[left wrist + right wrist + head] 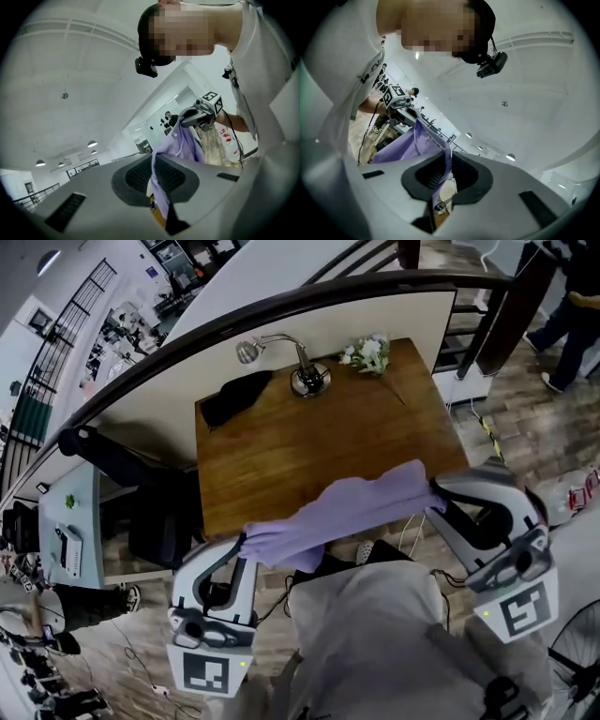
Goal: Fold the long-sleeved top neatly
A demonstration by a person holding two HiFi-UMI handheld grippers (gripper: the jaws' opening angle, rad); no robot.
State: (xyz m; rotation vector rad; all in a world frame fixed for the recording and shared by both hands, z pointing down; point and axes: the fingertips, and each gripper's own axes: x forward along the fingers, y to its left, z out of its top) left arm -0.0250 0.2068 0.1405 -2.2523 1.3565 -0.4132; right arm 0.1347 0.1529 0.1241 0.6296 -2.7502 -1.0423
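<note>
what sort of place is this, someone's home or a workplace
Probably a workplace: an open-plan office or lab hall. A curved railing overlooks what look like desks on a lower floor, and round ceiling lights hang overhead.

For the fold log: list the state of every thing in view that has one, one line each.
long-sleeved top, bunched, held off the table, strung between both grippers
left gripper, shut on one end of the top
right gripper, shut on the other end
desk lamp, upright at the table's far edge
black cloth, crumpled at the table's far left corner
</note>
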